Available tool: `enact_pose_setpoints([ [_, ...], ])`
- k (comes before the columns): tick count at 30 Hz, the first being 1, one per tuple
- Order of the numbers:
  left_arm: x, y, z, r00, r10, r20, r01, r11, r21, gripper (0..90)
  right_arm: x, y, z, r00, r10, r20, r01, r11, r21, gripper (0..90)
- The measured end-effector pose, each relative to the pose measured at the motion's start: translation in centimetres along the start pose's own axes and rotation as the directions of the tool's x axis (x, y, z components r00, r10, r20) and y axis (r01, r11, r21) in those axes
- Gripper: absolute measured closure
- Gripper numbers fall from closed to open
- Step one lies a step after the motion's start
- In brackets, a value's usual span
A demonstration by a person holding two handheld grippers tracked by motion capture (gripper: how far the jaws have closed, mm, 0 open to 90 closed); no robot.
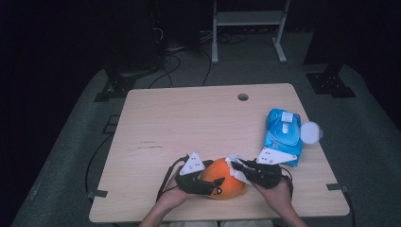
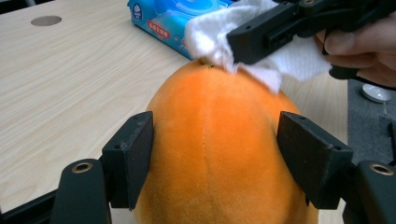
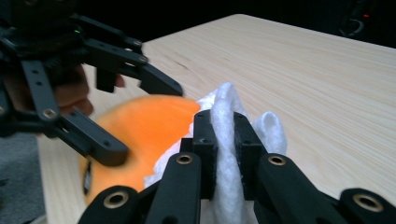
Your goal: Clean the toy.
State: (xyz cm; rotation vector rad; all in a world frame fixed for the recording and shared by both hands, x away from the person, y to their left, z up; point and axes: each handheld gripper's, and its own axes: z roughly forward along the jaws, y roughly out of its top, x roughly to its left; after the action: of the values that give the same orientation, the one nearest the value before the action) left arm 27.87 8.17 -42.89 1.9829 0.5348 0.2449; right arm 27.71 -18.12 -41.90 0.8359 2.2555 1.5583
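Holding the orange plush toy [image 2: 219,154] between my left claw [image 2: 217,154] jaws near the tabletop's [image 1: 189,118] front edge, I wipe it with the white wet wipe [image 3: 226,154] pinched in my right claw [image 3: 225,140]; light, short strokes should keep it steady.

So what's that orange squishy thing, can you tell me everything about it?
The orange plush toy looks soft and fuzzy, rounded like a fat egg, with a seam running down its middle and a small dark mark low on its near side in the high view. It lies on the wooden table near the front edge. The left gripper has a jaw on each side of it. The right gripper presses a white wipe against its far end.
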Motion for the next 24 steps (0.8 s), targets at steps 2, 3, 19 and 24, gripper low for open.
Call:
enact_pose_setpoints([
  [2, 0.0, 0.0, 0.0, 1.0, -0.003, 0.004, 0.003, 1.0, -0.003, 27.7, -0.1, -0.1, -0.2, 1.0, 0.005, 0.004, -0.005, 1.0, 0.003, 82.1],
  [3, -0.1, 0.0, 0.1, 1.0, -0.002, 0.004, 0.002, 1.0, -0.002, 26.6, -0.1, -0.1, -0.2, 0.9999, 0.015, -0.004, -0.015, 1.0, -0.001, 82.1],
  [19, 0.3, -0.4, -0.2, 0.9998, 0.021, 0.002, -0.021, 0.9996, 0.018, 28.8, 0.2, -0.4, -0.3, 0.9994, 0.035, 0.0, -0.035, 0.999, -0.01, 82.2],
  [24, 0.6, -0.6, -0.3, 1.0, 0.002, 0.006, -0.002, 0.9998, 0.022, 27.0, 2.5, -0.3, 0.8, 0.9935, -0.057, -0.099, 0.057, 0.998, -0.005, 82.0],
])
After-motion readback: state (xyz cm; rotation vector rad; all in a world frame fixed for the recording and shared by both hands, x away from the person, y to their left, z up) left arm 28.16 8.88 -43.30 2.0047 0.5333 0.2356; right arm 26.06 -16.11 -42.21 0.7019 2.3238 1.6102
